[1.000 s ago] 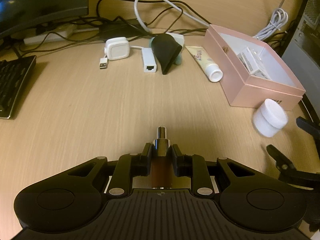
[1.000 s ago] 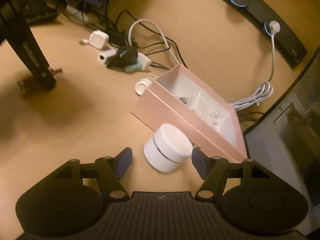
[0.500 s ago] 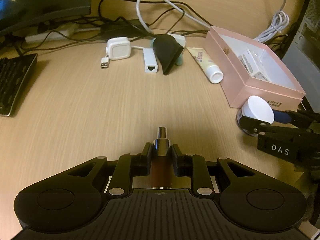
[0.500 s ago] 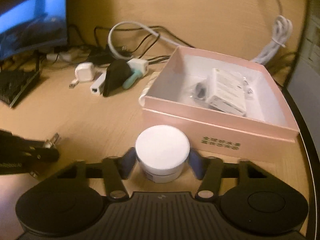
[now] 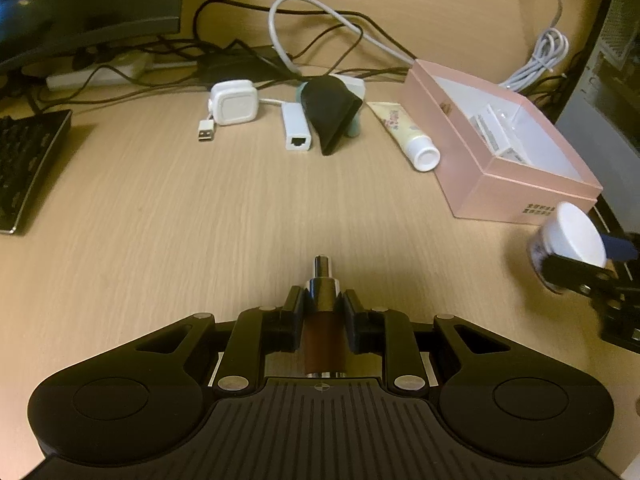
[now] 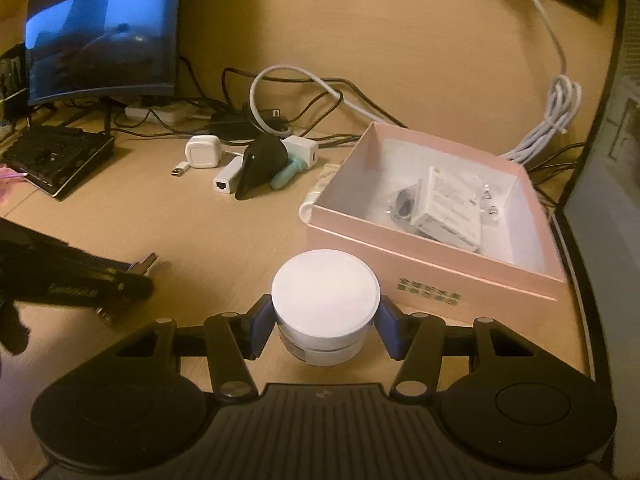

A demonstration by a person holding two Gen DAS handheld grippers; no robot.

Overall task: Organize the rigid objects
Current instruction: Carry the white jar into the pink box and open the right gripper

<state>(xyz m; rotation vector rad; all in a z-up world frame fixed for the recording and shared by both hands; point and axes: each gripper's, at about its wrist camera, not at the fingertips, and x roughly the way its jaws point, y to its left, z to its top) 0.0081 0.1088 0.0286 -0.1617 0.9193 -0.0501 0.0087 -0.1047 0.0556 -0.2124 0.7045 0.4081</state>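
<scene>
My left gripper is shut on a small brown bottle with a silver neck, held low over the wooden desk. My right gripper is shut on a white round jar, lifted just in front of the open pink box. From the left wrist view the jar hangs tilted at the far right, close to the pink box. The box holds a white carton and small bagged parts. A cream tube lies by the box's left wall.
At the back of the desk lie a white charger, a white network adapter, a black cone-shaped object and tangled cables. A keyboard and monitor stand at the left. A grey tower bounds the right.
My right gripper rolled level, closed on the white jar and lifted it off the desk beside the pink box. The left gripper with its bottle has stayed put.
</scene>
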